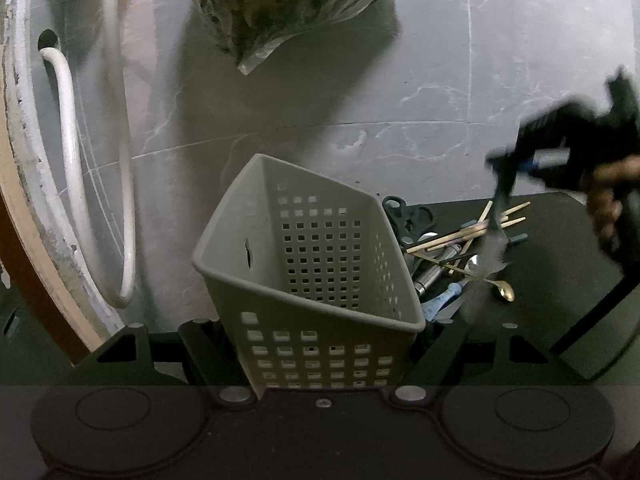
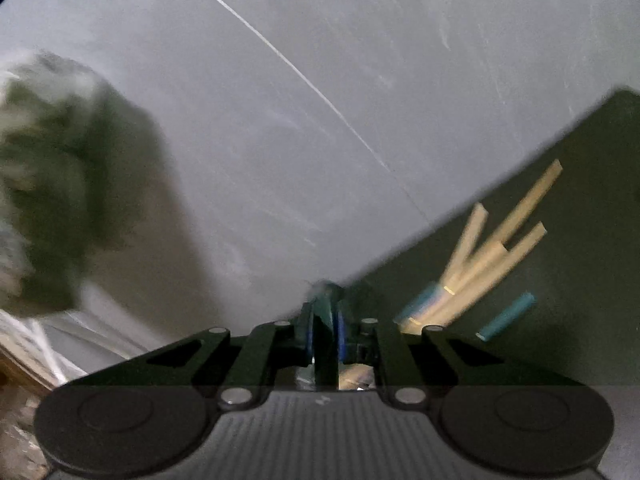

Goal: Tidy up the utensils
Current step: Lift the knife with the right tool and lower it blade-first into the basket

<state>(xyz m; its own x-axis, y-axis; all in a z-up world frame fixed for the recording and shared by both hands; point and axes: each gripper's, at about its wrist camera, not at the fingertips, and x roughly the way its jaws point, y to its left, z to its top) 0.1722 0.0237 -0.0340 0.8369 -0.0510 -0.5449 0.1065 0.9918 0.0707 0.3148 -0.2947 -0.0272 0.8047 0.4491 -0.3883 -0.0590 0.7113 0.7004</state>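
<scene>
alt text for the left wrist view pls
The left gripper holds a tilted grey perforated basket, empty as far as visible. To its right, on a dark mat, lies a pile of utensils, with the blurred right gripper lifting a dark-handled utensil above it.

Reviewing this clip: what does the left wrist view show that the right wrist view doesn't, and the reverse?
Only the left wrist view shows the grey perforated basket clamped in the left gripper, the gold spoon, the black scissors, a white hose, and the right gripper from outside, lifting a blurred, dark-handled utensil.

Only the right wrist view shows the right gripper's blue pads pressed on that utensil's dark handle.

Both show the wooden chopsticks on the black mat, the grey marble floor, and the plastic bag of greens.
</scene>
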